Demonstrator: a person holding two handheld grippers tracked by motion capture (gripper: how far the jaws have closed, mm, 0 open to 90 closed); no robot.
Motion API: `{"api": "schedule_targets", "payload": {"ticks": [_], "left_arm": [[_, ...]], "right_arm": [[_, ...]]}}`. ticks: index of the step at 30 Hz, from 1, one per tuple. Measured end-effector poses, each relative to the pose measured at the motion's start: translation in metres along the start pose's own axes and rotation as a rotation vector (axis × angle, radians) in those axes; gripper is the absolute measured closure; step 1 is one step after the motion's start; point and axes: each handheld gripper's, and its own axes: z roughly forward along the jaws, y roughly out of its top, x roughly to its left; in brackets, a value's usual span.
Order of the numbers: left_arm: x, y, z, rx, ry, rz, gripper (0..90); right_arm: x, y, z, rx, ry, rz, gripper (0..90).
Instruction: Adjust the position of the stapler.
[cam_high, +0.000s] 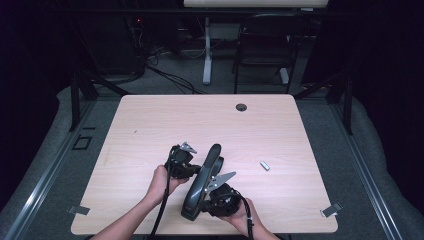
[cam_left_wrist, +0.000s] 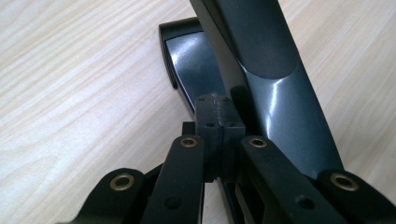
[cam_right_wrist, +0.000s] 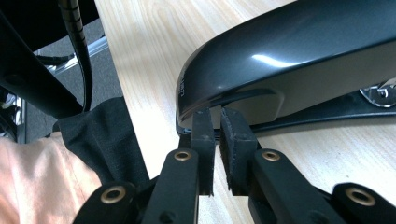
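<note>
Pale wood-grain table, glossy curved black stapler

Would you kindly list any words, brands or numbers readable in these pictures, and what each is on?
Stapler: small embossed lettering on its rear end, in the right gripper view, too small and blurred to read.
Small silver item on the table: no legible marking.
Nothing else carries readable text.

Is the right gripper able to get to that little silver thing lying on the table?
Probably yes. The little silver thing lies in the open on the table, to the right gripper's side, with bare wood between. Its jaws are at the stapler now.
</note>
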Motion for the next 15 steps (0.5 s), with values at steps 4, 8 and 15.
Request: {"api": "schedule_targets", "payload": {"ticks": [4, 8, 15], "left_arm": [[-0.0009, 0.0002, 0.0009, -0.001, -0.029, 0.003, 90.0], [-0.003, 0.0004, 0.0023, 0.015, -0.048, 0.008, 90.0], [-0.0052, 0.0006, 0.003, 0.015, -0.05, 0.019, 90.0]], "right_arm": [[-0.0003, 0.0002, -0.0004, 0.0, -0.001, -0.001, 84.4], [0.0, 0.0007, -0.0007, -0.005, 0.002, -0.005, 83.8], [-0.0043, 0.005, -0.008, -0.034, -0.009, 0.003, 83.5]]}}
